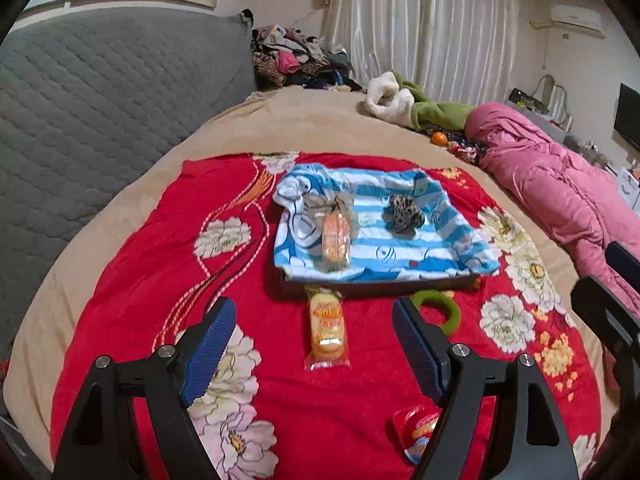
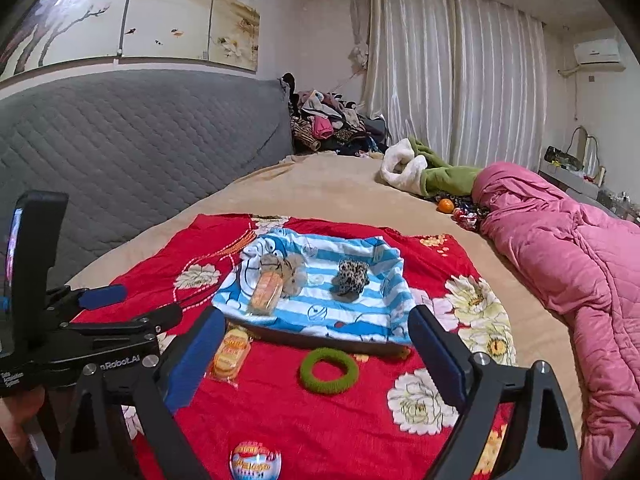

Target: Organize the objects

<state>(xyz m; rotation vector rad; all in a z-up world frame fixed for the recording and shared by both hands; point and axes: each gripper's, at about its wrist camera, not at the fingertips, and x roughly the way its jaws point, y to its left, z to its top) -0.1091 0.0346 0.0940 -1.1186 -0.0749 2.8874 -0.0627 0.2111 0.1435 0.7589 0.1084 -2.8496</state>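
My left tool (image 1: 312,354) hangs over the red floral blanket (image 1: 132,248) on the bed, jaws spread wide with nothing gripped, and the yellow snack pack (image 1: 327,330) lies flat on the blanket right in the gap between the blue pads, not touched by either. Just beyond it sits the tray (image 1: 380,286) lined with a blue-and-white striped cloth (image 1: 400,240); on the cloth there's an orange snack pack (image 1: 335,240) toward the left and a leopard-print scrunchie (image 1: 404,212) toward the right, well apart from each other. My right tool (image 2: 316,360) is wide open too and holds nothing; through its view the green ring (image 2: 329,370) rests on the blanket between the fingers, just near of the tray's front edge, with the yellow pack (image 2: 230,354) to its left beside the left pad. A round red-and-blue packet (image 2: 256,462) lies nearest me on the blanket, close to the bottom edge. Off to the right a pink quilt (image 2: 580,264) is bunched along the bed, and far back a small orange fruit (image 2: 445,205) sits near a green-and-white garment (image 2: 432,172). The grey quilted headboard (image 2: 140,140) runs along the left.
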